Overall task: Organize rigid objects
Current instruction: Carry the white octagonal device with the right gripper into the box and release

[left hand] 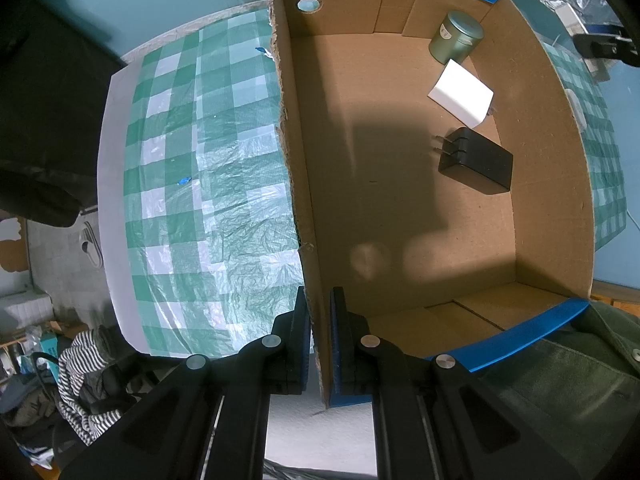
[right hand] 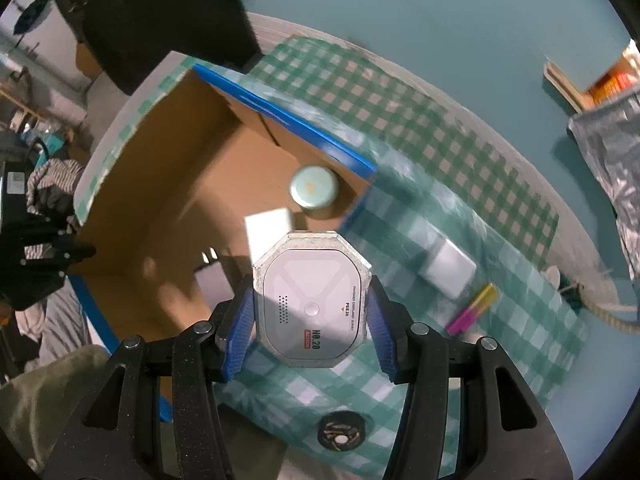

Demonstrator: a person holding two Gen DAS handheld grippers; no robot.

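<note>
Blue-padded fingers [right hand: 240, 320] of the right gripper [right hand: 308, 320] clamp a grey octagonal device [right hand: 310, 300] by its two side edges and hold it in the air above the near rim of the cardboard box [left hand: 400, 200], while the left gripper [left hand: 320, 332] pinches the box's torn side wall between narrow fingers. Judged risk: the smooth casing (gripped only at its edges) could slip and drop onto the white block [left hand: 460, 94] or black charger [left hand: 476, 162] inside. A green tin [left hand: 456, 38] occupies the far corner, so space there is tight.
</note>
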